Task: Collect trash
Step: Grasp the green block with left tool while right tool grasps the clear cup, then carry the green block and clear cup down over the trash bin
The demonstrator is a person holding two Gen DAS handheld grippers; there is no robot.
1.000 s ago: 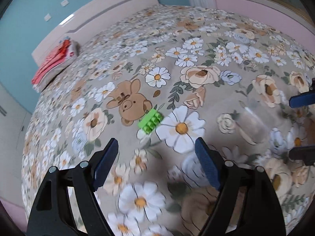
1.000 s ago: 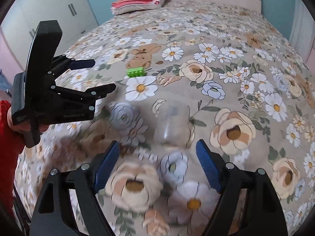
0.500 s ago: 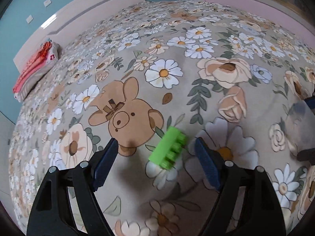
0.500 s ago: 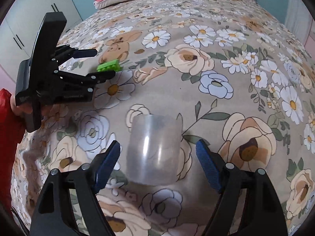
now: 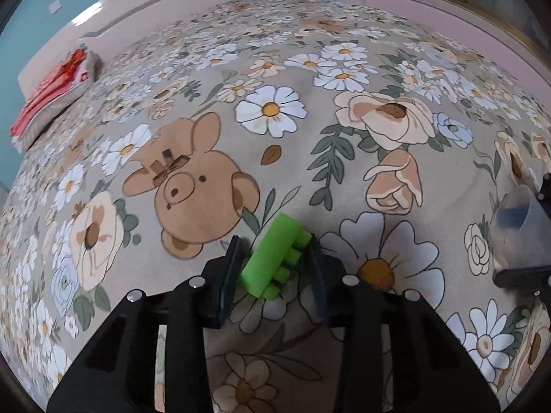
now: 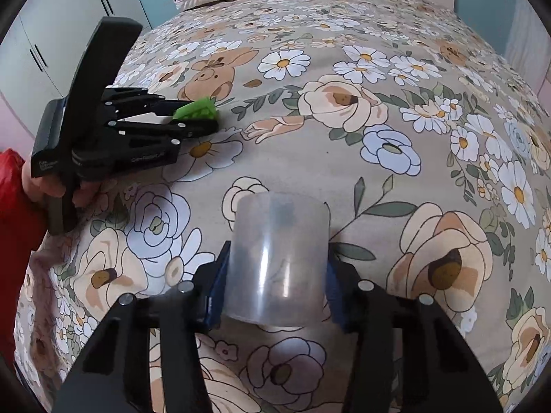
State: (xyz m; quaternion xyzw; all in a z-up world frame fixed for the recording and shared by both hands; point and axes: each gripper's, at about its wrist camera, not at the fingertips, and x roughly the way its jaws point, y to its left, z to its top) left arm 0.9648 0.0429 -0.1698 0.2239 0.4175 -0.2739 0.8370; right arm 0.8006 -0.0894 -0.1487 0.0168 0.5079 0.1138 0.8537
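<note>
Two grips on the floral bedspread (image 5: 344, 130): left hand-held gripper (image 5: 275, 261) pinches a studded green toy brick (image 5: 272, 258); right hand-held gripper (image 6: 275, 272) clamps a translucent plastic cup (image 6: 279, 261), contents unclear.

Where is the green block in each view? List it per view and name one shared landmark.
Left wrist: green block low center, between the left gripper's fingers.
Right wrist: block upper left, at the left gripper's tips.
Shared landmark: printed bear, just beyond the block.
</note>
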